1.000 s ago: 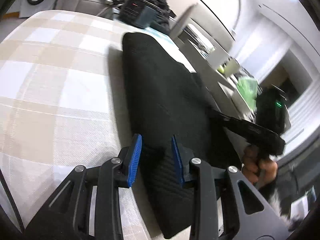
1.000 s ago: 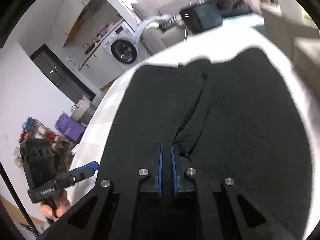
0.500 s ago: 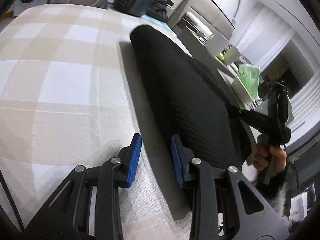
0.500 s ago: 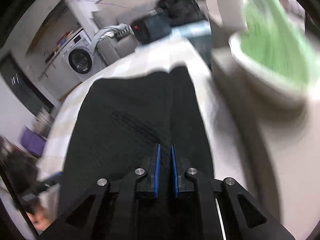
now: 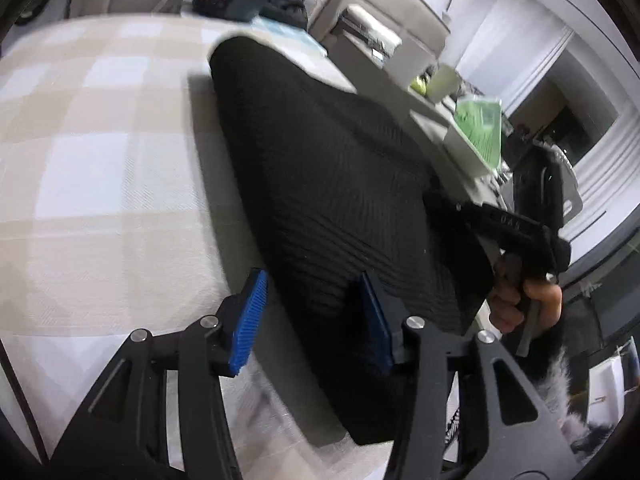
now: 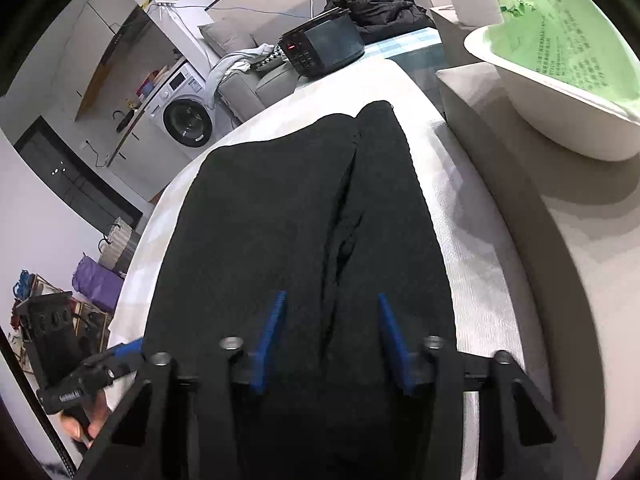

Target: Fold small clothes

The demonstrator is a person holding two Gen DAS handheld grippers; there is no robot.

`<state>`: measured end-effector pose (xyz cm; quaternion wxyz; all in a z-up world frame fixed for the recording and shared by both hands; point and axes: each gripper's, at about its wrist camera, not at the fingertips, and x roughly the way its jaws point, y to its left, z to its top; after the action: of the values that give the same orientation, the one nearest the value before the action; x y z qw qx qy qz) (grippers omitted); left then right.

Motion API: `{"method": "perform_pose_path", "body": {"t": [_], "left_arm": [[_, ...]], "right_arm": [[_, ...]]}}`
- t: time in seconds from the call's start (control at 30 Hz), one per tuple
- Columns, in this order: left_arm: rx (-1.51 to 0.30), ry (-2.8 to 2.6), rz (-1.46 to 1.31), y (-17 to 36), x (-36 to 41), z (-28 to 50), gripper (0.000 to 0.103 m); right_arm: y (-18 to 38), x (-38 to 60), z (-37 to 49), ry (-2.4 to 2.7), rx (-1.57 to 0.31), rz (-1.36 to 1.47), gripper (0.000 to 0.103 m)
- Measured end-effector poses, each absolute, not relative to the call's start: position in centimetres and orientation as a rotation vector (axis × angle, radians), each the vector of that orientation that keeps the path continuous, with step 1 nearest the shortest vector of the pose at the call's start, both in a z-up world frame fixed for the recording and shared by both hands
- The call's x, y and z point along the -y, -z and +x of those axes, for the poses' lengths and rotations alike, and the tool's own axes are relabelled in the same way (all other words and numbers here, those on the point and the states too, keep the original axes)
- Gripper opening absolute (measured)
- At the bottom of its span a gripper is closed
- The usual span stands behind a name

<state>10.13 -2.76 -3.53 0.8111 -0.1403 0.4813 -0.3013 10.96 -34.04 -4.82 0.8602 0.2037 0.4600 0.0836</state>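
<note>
Across the middle of both frames I have the black garment [image 6: 304, 216] lying flat on the checked cloth [image 5: 100, 168], folded lengthwise, with a seam or overlap running down its centre in the right wrist view. My right gripper [image 6: 330, 340] sits at the bottom of its frame with its jaws opening; the fabric lies under and between the blue pads but they no longer press on it. My left gripper [image 5: 310, 316], at the bottom centre of its frame, is also opening, straddling the garment's near left edge without pinching it. I'd judge the first fold as laid and just let go. What seems left is a crosswise fold to make it compact, then a tidy of the edges.
</note>
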Motion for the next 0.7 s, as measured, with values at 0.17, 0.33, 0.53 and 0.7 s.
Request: {"method": "perform_pose_path", "body": {"t": [0.17,0.33,0.53,0.7], "left_arm": [[-1.018,0.588,-0.177,4.2,3.8,9.7,0.044],[-1.060,0.610,-0.224,3.5,2.4,8.8,0.044],[-1.051,0.693,-0.066,3.3,4.0,4.9,0.048],[-1.012,0.672,0.101,3.2,4.2,2.5,0.049]], "right_arm": [[3.3,31.9,10.4,-0.286,-0.946,0.373,0.011],[0.7,31.2,8.7,-0.281,-0.902,0.351,0.028],[4.3,32.6,6.8,-0.325,-1.019,0.439,0.042],[4.3,33.3,5.9,-0.344,-0.994,0.511,0.042]]}}
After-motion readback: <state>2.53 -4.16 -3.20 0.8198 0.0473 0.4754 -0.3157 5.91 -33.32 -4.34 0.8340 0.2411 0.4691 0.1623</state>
